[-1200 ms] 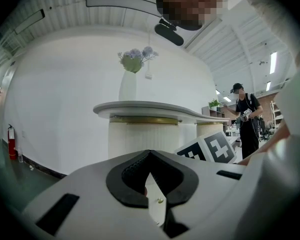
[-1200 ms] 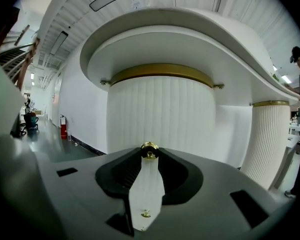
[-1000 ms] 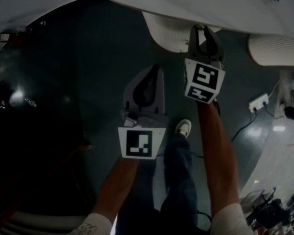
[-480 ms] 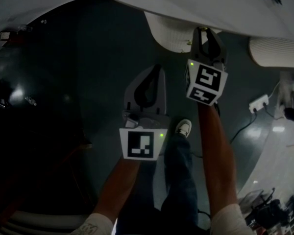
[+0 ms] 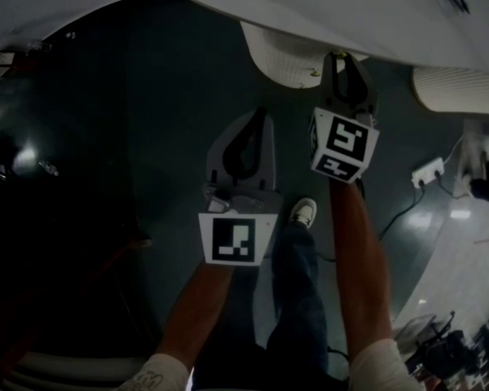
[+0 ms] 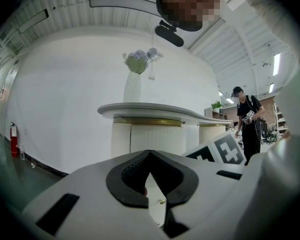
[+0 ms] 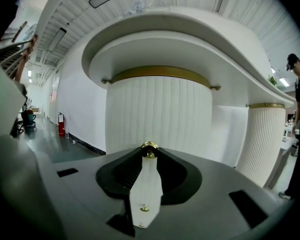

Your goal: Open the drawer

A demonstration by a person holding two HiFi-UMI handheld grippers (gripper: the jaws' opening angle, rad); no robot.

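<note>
A white ribbed round pedestal (image 7: 160,114) stands under a curved white counter (image 5: 326,6), and the drawer front is part of it. A small brass knob (image 7: 149,146) sticks out of the ribbing. My right gripper (image 7: 149,150) points at the pedestal (image 5: 285,55) with its jaw tips shut on that knob. In the head view the right gripper (image 5: 342,57) reaches under the counter edge. My left gripper (image 5: 259,114) hangs lower and to the left over the dark floor. In its own view the left gripper (image 6: 150,153) is shut on nothing and clear of the pedestal (image 6: 155,139).
A second ribbed pedestal (image 5: 460,88) stands to the right. A power strip (image 5: 429,171) with its cable lies on the floor. My own leg and shoe (image 5: 304,213) are below the grippers. A person in black (image 6: 247,119) stands far right. A vase of flowers (image 6: 135,74) sits on the counter.
Both grippers keep their places. Only the head camera's aim drifts slightly.
</note>
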